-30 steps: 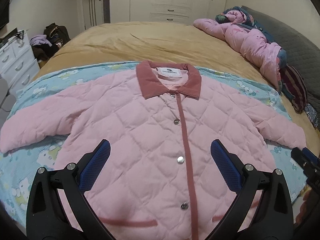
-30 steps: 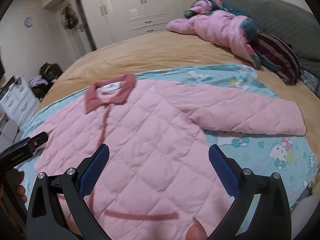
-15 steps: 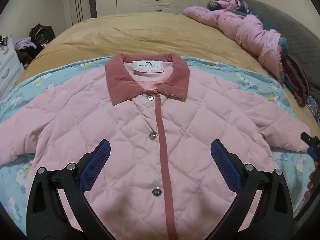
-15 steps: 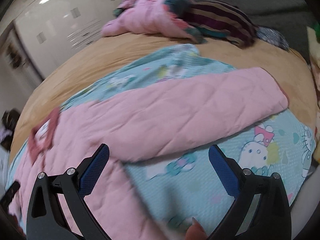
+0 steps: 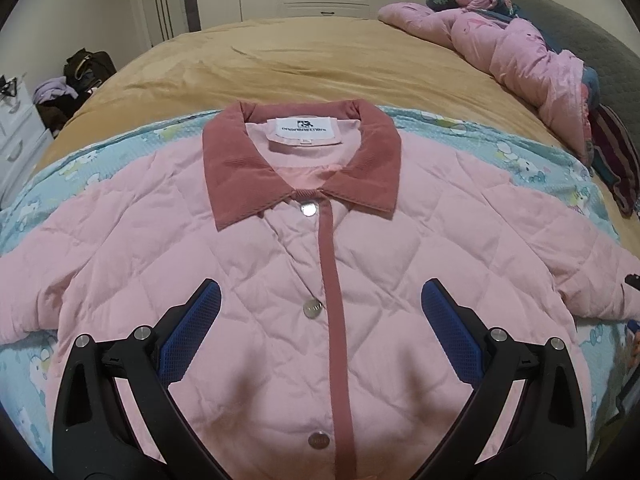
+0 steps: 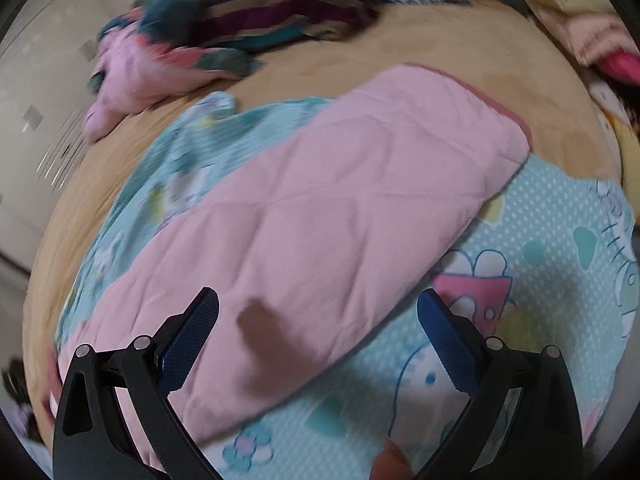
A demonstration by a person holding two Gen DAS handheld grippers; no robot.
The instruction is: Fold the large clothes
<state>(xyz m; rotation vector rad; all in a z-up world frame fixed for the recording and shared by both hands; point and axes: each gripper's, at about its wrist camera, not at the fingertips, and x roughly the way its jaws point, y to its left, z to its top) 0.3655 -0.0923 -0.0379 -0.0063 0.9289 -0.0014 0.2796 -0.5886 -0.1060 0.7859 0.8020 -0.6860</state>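
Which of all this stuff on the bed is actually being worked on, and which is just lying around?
In the job:
pink quilted jacket
its sleeve
left gripper
right gripper

Just lying about:
cartoon sheet
crumpled pink quilt
striped cloth
dark bag

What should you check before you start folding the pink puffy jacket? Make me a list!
1. Pink quilted jacket lies flat, front up: ok.
2. Silver snap buttons closed along the dark pink strip: ok for those in view.
3. Right sleeve stretched out on the blue cartoon sheet: ok.
4. Left gripper open, holding nothing: ok.
5. Right gripper open above the sleeve: ok.
6. Jacket's bottom hem straight: cannot tell, out of view.
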